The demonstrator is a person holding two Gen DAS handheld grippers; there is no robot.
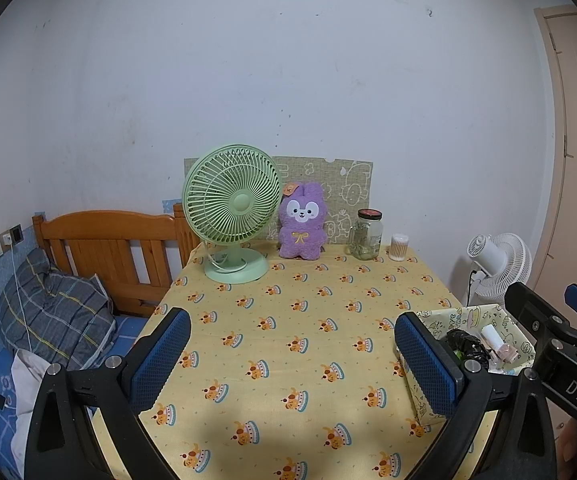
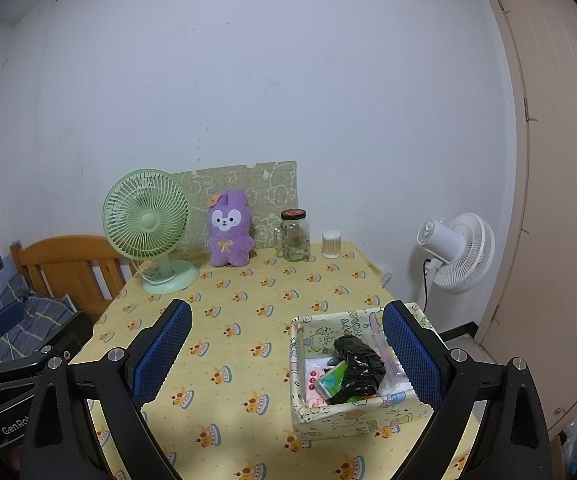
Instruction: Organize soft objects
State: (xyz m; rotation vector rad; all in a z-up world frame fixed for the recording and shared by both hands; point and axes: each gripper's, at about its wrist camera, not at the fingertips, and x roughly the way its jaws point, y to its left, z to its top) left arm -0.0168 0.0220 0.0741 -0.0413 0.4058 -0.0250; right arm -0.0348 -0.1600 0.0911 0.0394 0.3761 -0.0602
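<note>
Both jaws spread wide, nothing between them: left gripper (image 1: pixel 292 354) and right gripper (image 2: pixel 286 350) hover low over the yellow tablecloth (image 1: pixel 300 320). Patterned box (image 2: pixel 352 412) at lower right of the right view, its right wall hidden behind a blue pad; inside, a crumpled black bag (image 2: pixel 358 368), a green packet (image 2: pixel 331 380), other bits hard to make out. Purple plush bunny (image 1: pixel 301 226) sits upright mid-frame by the green fan (image 1: pixel 232 212); glass jar (image 1: pixel 366 234) right of it.

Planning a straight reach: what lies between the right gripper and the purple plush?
Only bare tablecloth lies between the right gripper and the purple plush, clearest in the right wrist view; the box sits off to the right.
</note>
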